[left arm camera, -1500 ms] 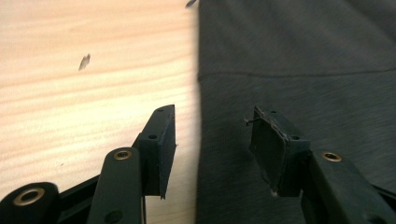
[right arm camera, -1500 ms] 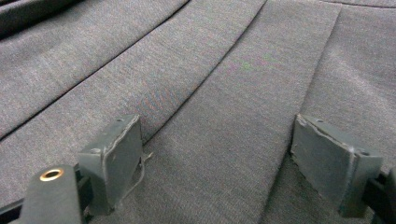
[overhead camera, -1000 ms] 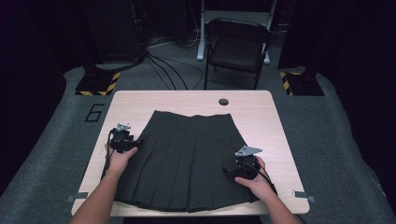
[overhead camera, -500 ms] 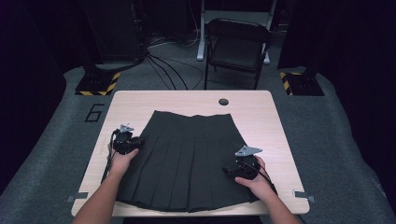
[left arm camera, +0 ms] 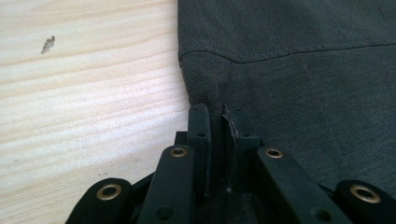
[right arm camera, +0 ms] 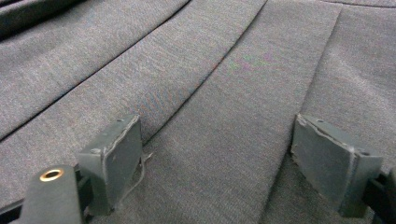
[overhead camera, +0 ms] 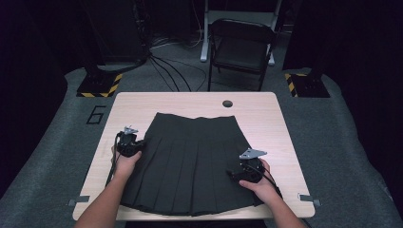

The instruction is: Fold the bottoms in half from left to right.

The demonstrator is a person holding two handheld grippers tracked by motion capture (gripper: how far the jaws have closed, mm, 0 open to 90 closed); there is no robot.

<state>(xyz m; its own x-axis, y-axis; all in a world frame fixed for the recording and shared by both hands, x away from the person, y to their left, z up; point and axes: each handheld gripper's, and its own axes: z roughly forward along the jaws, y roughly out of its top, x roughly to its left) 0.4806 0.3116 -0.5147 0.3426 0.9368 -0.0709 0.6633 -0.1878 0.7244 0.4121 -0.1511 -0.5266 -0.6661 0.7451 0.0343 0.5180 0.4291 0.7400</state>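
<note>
- Since the earlier frame: left gripper (overhead camera: pixel 129 143) nudged a little inward onto the left edge of the dark grey pleated fabric skirt (overhead camera: pixel 190 164), its jaws just closing down on that edge; right gripper (overhead camera: pixel 248 168) unchanged in place.
- High view: skirt spread flat across the middle of the pale wooden surface (overhead camera: pixel 280 128), waistband toward the far side, hem near the front edge. Left gripper at the skirt's left edge, roughly level with the seam below the waistband, held by the left hand (overhead camera: pixel 124 164). Right gripper resting on the pleats near the skirt's right side, held by the right hand (overhead camera: pixel 259 183). Beyond the surface, a black folding metal chair (overhead camera: pixel 242 50) on the grey carpet.
- Left gripper view: jaws clenched on the skirt's side edge (left arm camera: pixel 219 100), a thin fold of fabric pinched between the pads just below the stitched seam; bare wood grain of the surface (left arm camera: pixel 88 84) to the left of the cloth.
- Right gripper view: jaws released, spread wide apart, both pads (right arm camera: pixel 116 154) set down against the pleated cloth (right arm camera: pixel 219 98), nothing pinched between them.
</note>
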